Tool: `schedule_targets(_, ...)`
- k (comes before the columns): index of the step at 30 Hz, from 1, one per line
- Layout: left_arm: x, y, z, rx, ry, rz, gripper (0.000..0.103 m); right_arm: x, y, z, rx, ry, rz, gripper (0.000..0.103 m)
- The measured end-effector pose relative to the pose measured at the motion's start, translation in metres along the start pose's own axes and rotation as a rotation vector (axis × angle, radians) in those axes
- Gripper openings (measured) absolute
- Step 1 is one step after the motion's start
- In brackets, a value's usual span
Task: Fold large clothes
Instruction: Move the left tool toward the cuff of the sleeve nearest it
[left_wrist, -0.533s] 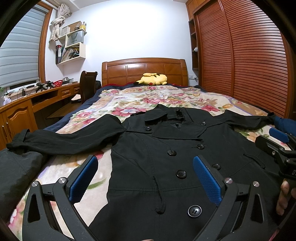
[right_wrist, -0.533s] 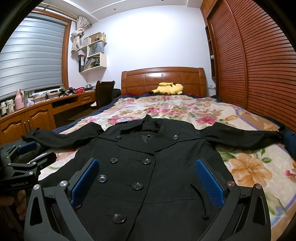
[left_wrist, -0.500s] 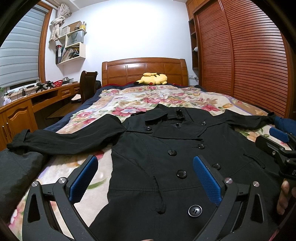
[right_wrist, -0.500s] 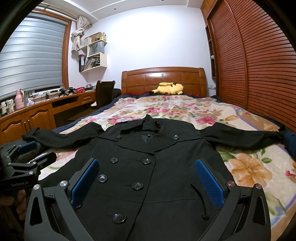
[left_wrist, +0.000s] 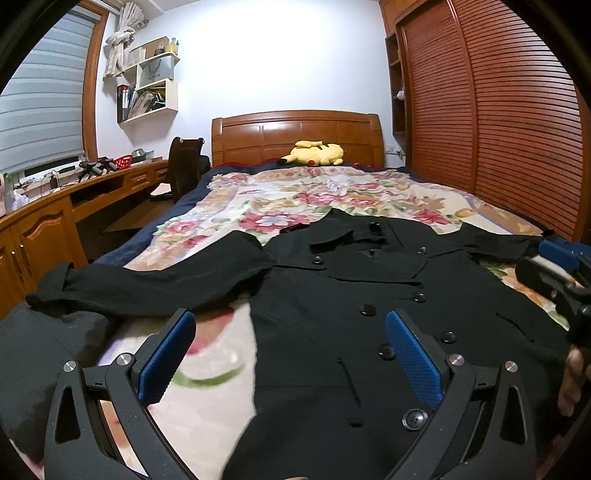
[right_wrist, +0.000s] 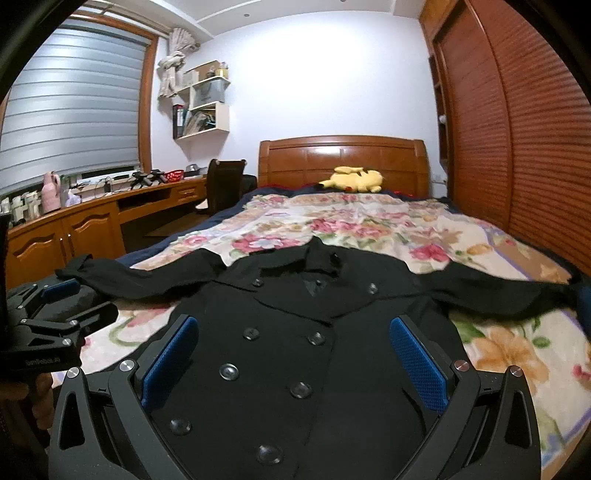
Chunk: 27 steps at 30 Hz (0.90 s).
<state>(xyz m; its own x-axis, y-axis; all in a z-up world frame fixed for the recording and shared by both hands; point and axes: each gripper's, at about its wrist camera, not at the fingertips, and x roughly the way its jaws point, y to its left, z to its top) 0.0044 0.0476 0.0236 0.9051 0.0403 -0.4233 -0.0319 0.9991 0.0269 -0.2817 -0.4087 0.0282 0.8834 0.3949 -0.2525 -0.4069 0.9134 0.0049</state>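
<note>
Both grippers are spread wide and holding nothing — the left gripper (left_wrist: 290, 352) sits over the coat's left edge, the right gripper (right_wrist: 295, 360) over its buttoned front. That black coat (right_wrist: 295, 354) lies flat, face up on the floral bedspread (right_wrist: 369, 225), sleeves (left_wrist: 147, 280) thrown out to both sides. Further back there's a yellow plush toy (left_wrist: 314, 153) against the wooden headboard (left_wrist: 295, 129) — desk (right_wrist: 92, 218) along the left wall

The left gripper (left_wrist: 290, 354) is wide open, and its blue fingers (left_wrist: 168, 356) hold nothing. The right gripper (right_wrist: 295, 360) is wide open too, with empty blue fingers (right_wrist: 417, 363). Both point forward, side by side, each gripped by a hand (left_wrist: 570, 380).
</note>
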Motion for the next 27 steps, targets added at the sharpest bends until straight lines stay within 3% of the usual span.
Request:
schedule_targets(10,0.010,0.043,0.010,0.006,0.017,0.075,0.103,0.044,0.020,0.011,-0.013,0.014,0.081,0.103)
schedule_targets(18,0.021,0.094,0.021,-0.013,0.030,0.124,0.103,0.095,0.025,0.019,-0.001,0.082,0.133,0.103)
schedule_targets(23,0.035,0.126,0.027,-0.013,0.073,0.167,0.103,0.100,0.026,0.022,-0.040,0.083,0.155,0.103)
schedule_targets(27,0.042,0.151,0.033,-0.026,0.114,0.150,0.103,0.101,0.015,0.017,-0.038,0.106,0.172,0.103)
